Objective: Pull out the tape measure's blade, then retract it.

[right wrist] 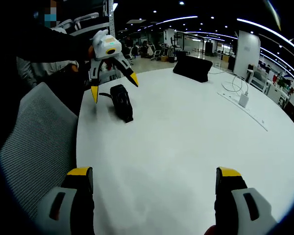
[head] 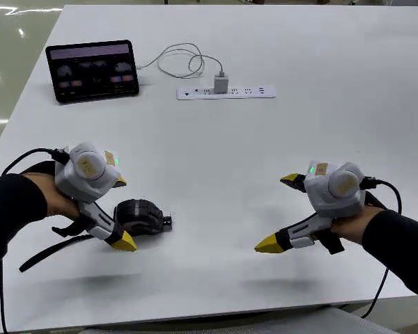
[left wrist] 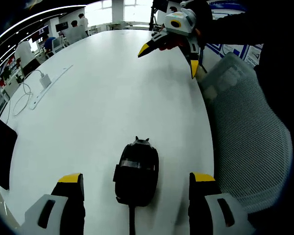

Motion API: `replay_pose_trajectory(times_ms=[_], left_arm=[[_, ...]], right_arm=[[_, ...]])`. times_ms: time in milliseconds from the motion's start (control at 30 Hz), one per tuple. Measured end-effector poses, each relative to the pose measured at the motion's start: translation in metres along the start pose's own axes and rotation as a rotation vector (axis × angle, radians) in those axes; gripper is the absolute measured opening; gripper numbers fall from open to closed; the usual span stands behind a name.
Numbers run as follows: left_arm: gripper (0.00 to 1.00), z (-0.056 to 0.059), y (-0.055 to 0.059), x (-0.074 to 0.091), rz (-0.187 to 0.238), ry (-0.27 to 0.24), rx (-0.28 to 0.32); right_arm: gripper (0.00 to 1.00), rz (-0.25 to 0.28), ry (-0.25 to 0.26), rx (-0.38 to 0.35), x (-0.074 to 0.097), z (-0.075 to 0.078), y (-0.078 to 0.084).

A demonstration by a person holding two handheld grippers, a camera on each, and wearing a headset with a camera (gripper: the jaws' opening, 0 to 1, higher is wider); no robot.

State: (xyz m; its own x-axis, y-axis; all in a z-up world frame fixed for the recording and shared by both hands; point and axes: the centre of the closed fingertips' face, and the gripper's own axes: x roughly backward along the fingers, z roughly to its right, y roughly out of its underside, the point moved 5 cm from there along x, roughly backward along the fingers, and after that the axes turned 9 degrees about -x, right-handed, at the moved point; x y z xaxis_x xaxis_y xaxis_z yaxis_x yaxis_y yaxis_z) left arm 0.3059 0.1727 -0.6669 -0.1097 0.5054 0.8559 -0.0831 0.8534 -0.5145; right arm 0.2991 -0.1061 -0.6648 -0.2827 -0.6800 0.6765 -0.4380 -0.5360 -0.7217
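A black tape measure [head: 141, 216] lies on the white table [head: 216, 160] at the front left, its blade tip pointing right and a black strap trailing left. My left gripper [head: 122, 212] is open and straddles it: in the left gripper view the tape measure [left wrist: 136, 170] lies between the yellow-tipped fingers [left wrist: 70, 179] without touching them. My right gripper [head: 279, 211] hovers open at the front right, well apart from the tape measure [right wrist: 121, 101], with nothing between its fingertips [right wrist: 225, 172]. No blade is drawn out.
A dark tablet [head: 93, 69] stands at the back left. A white power strip [head: 226, 91] with a plugged charger and coiled cable lies at the back centre. A mesh chair [left wrist: 245, 122] sits beyond the table's near edge.
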Motion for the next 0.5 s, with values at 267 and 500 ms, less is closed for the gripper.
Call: replay_pose_trajectory(times_ms=[267,500], left_arm=[[0.67,0.0,-0.006,-0.011,-0.033,0.04,-0.044],[0.56,0.0,-0.008,-0.018,-0.049,0.067,-0.063]], right_arm=[[1.0,-0.012,-0.053,0.062,-0.024,-0.008,-0.019],[1.0,-0.019,-0.095,0.095,-0.045,-0.016,-0.035]])
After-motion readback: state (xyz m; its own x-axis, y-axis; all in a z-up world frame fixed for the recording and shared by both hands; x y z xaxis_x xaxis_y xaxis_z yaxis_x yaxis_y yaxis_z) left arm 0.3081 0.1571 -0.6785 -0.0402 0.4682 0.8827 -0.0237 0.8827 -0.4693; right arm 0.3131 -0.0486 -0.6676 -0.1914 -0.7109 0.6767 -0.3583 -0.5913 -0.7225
